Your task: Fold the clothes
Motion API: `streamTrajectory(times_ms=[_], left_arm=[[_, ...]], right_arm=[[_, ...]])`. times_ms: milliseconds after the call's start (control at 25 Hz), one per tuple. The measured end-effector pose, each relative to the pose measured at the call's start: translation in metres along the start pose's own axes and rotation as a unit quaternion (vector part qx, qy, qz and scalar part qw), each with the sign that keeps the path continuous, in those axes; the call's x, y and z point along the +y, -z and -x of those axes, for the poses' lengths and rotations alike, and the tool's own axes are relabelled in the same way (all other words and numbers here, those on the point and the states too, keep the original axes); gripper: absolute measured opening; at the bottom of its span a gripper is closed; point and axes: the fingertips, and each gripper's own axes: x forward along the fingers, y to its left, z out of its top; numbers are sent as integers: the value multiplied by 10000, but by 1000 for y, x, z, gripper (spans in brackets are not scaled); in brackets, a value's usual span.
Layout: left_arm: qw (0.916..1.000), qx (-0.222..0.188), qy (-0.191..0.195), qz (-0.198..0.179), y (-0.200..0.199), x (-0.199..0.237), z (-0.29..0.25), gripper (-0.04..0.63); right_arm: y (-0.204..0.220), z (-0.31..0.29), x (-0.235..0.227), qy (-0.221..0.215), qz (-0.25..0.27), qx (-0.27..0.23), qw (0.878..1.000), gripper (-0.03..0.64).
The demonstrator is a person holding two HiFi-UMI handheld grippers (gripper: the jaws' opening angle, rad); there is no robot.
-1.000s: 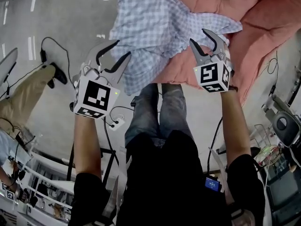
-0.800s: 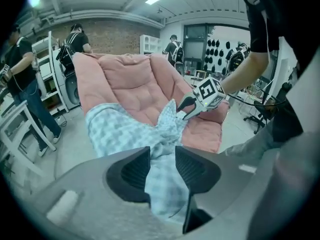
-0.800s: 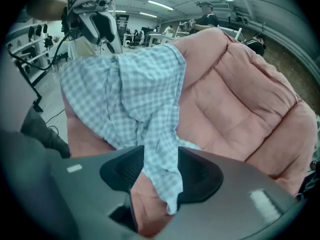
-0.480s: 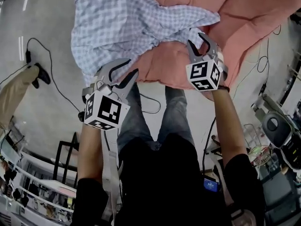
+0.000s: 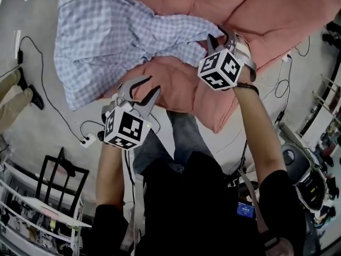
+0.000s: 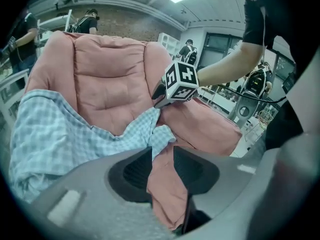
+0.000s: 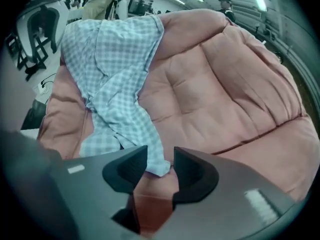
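A blue checked shirt (image 5: 106, 41) lies crumpled on a big pink cushion (image 5: 261, 15), with one part hanging over the cushion's left edge. My right gripper (image 5: 219, 35) is over the cushion at the shirt's right end. In the right gripper view its jaws (image 7: 160, 159) are closing, and a narrow end of the shirt (image 7: 150, 149) shows in the gap with no pad pressing on it. My left gripper (image 5: 145, 88) hovers at the cushion's near edge, below the shirt. Its jaws (image 6: 162, 154) stand slightly apart with only pink cushion (image 6: 110, 74) behind the gap.
On the floor at the left lie cables and a white power strip (image 5: 88, 140). A black frame (image 5: 64, 169) and another person's leg (image 5: 13, 97) are there too. An office chair (image 5: 298, 167) stands at the right. People stand far back in the room (image 6: 90, 19).
Both grippers have moved forward over the cushion. The right one has reached the shirt's right end and its jaws have narrowed. The left one now sits below the shirt's hanging part.
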Motion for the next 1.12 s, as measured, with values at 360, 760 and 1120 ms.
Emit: streamTrajectory(times_ms=[360,760,1120], left_arm=[[9997,103,124,205,33,-10,-14,144],[9980,155,592,170,28,-13,-34,143],[9974,235,636,-235,-5,-14,-31,143]], right_arm=[[34,-34,10,-196,110,772,9968,193],[62,-37,12,-371,1233,1251,9838,29],[17,44,-4,-1894,-732,693,9767,17]])
